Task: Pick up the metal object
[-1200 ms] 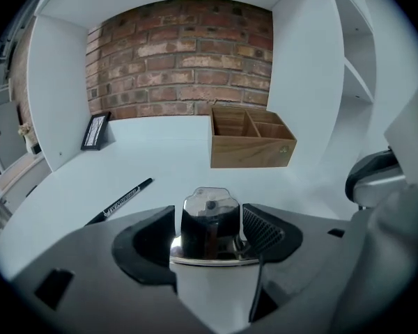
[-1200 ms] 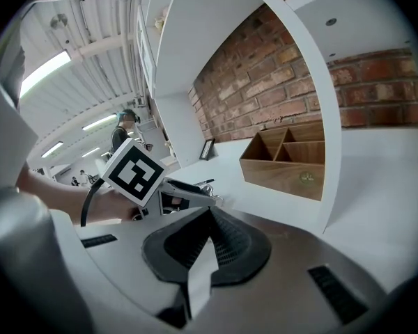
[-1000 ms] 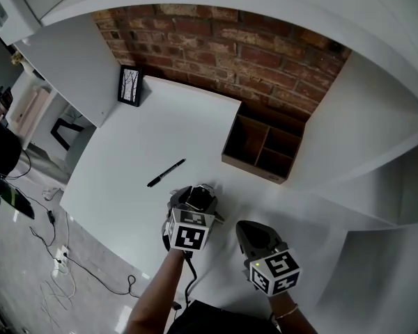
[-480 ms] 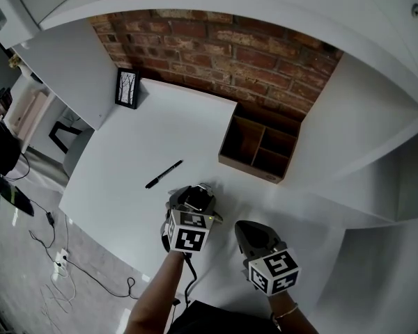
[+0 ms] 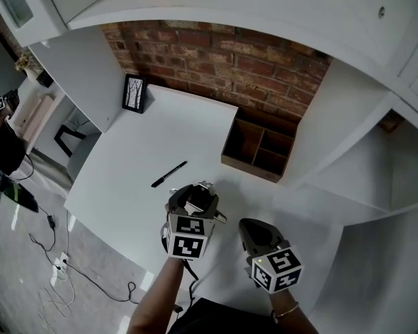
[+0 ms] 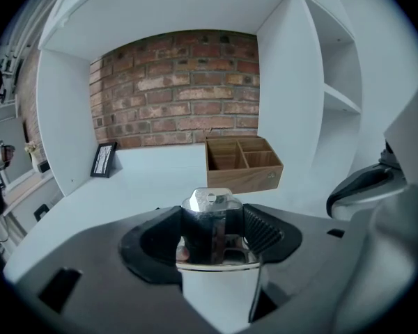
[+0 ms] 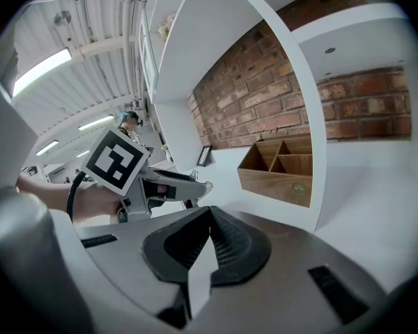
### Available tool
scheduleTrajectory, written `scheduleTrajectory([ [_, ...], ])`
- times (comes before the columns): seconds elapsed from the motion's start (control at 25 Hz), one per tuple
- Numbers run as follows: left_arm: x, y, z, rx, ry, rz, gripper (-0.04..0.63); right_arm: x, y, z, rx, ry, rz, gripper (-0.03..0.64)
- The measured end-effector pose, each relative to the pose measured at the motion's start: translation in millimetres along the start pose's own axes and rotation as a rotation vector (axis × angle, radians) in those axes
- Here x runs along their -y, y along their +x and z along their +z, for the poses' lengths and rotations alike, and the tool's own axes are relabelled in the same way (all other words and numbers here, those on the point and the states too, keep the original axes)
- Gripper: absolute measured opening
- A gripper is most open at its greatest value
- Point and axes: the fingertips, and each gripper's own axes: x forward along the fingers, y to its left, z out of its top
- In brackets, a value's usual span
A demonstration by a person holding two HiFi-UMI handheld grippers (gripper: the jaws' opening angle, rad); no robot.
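Note:
The metal object [image 6: 209, 202] is a small silver piece with a hole near its top. My left gripper [image 6: 210, 229] is shut on it, and it sticks up between the black pads. In the head view the left gripper [image 5: 197, 199] hovers over the front part of the white desk [image 5: 125, 165], with the metal object [image 5: 207, 186] at its tip. My right gripper [image 5: 248, 229] is beside it to the right, shut with nothing between its pads [image 7: 219, 245]. The right gripper view shows the left gripper [image 7: 160, 190] from the side, the metal tip [image 7: 205, 184] poking out.
A black pen [image 5: 168, 174] lies on the desk just beyond the left gripper. A wooden organizer [image 5: 259, 149] with three compartments stands at the back right against the brick wall. A small framed picture [image 5: 133, 92] leans at the back left corner. White shelf walls rise on both sides.
The head view has shifted slightly. Both grippers stay about where they were, the left one still shut on the metal object.

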Motion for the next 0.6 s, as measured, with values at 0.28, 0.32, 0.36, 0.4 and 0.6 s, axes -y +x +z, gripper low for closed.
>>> scheduleTrajectory([
  [0.28, 6, -53, 23, 0.102, -0.02, -0.001, 0.282, -6, -17, 5, 0.032, -0.034, -0.03, 0.006],
  [0.32, 8, -61, 25, 0.115, -0.023, -0.003, 0.282, -8, -19, 6, 0.036, -0.04, -0.034, 0.005],
  [0.36, 9, -68, 27, 0.128, -0.025, -0.005, 0.282, -10, -22, 6, 0.04, -0.044, -0.036, 0.005],
  [0.4, 11, -75, 29, 0.14, -0.026, -0.007, 0.282, -12, -24, 6, 0.043, -0.049, -0.04, 0.005],
  [0.6, 15, -112, 32, 0.195, -0.031, -0.008, 0.281, -26, -39, 9, 0.07, -0.075, -0.054, 0.005],
])
